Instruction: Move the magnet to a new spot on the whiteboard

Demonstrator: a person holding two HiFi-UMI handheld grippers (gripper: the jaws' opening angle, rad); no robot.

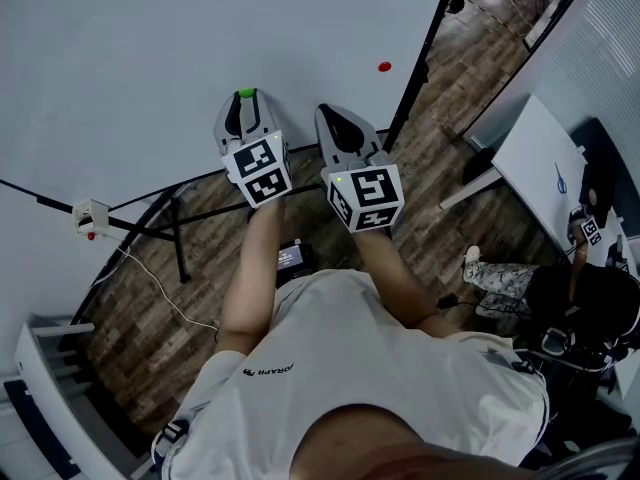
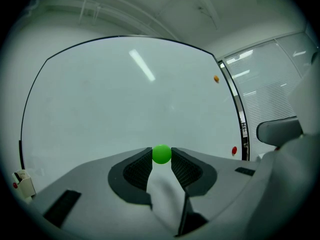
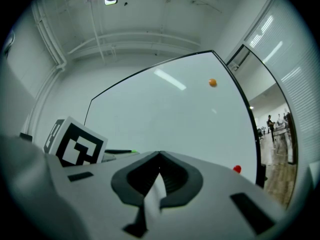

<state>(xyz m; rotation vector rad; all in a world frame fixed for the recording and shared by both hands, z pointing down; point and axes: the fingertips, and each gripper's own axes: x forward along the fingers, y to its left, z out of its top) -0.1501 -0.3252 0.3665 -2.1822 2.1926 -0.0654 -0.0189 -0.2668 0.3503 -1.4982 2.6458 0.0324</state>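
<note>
Head view first: the left gripper (image 1: 244, 104) is up at the whiteboard (image 1: 120, 58) with a green magnet (image 1: 245, 93) right at its tip, low on the board and in from its right edge. The right gripper (image 1: 331, 114) sits just beside it, on the right. A red magnet (image 1: 385, 66) is stuck further up and to the right, well apart from the green one. There's wooden floor (image 1: 120, 308) underneath.

Left gripper view: the fingers (image 2: 137, 168) are clamped on the green magnet, one pad on each side, with the round thing sitting right at the tips. I honestly can't tell if it's touching the board. An orange magnet (image 2: 216, 78) is high up near the board's right edge, and the red one is lower down by the frame.

Right gripper view: the fingers (image 3: 177, 179) are pinched together with the tips meeting and nothing between them. The left gripper's marker cube (image 3: 75, 144) shows off to the left.
</note>
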